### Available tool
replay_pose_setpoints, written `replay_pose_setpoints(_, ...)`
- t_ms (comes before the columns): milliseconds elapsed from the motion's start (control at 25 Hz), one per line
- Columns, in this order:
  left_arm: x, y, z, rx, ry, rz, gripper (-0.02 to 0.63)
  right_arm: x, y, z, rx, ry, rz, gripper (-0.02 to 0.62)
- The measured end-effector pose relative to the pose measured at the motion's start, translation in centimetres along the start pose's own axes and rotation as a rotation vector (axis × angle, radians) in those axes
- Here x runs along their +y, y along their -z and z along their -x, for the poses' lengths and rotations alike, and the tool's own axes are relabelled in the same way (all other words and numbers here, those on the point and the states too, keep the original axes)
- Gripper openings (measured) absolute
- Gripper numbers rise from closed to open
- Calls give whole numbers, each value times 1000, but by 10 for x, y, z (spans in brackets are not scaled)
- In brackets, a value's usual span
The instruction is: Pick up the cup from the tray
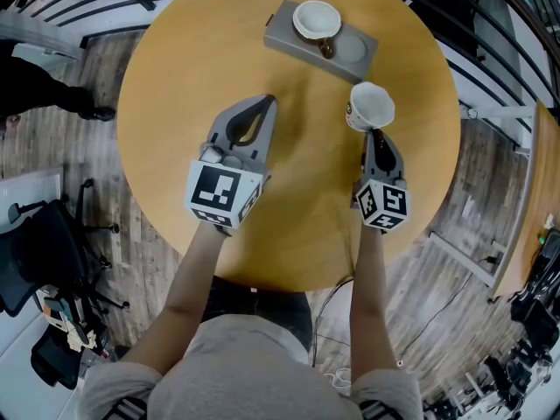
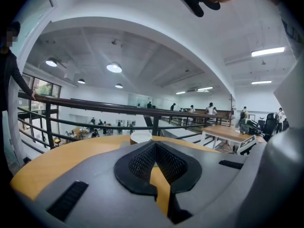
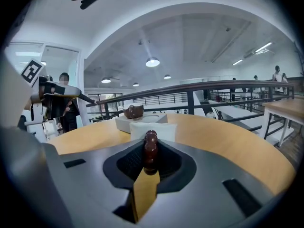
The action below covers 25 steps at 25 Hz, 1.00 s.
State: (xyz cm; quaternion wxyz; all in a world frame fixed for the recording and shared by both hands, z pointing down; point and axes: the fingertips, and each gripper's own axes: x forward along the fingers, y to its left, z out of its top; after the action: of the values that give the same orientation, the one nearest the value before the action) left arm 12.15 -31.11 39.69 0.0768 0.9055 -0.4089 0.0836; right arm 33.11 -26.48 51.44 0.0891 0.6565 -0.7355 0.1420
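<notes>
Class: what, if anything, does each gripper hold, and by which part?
The right gripper grips the white cup by its brown handle; the left gripper holds nothing.

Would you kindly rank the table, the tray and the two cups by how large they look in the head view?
1. table
2. tray
3. cup on the tray and held cup: they look alike. The held cup, in the right gripper, may be nearer the camera, so I will not rank them.

The right tongs (image 3: pixel 150 146) hide the lower part of the cup (image 3: pixel 164 131).
</notes>
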Motion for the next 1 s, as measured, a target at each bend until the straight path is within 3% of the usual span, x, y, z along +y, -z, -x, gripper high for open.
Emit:
replay_pose_setpoints(360,-2,4,4,5,0,3,6,6,16,10,30,-5,-1,43)
replay_pose_setpoints(600,-1,2,8,1,-7,3,6,18,29,12,89,-26,70,43)
replay_pose_setpoints(760,0,3,12,2,-12,7,6,19,42,12,157,-16,85,41)
replay_pose_setpoints(1000,1,7,13,5,-17,16,6,19,48,10,179,-8,75,43)
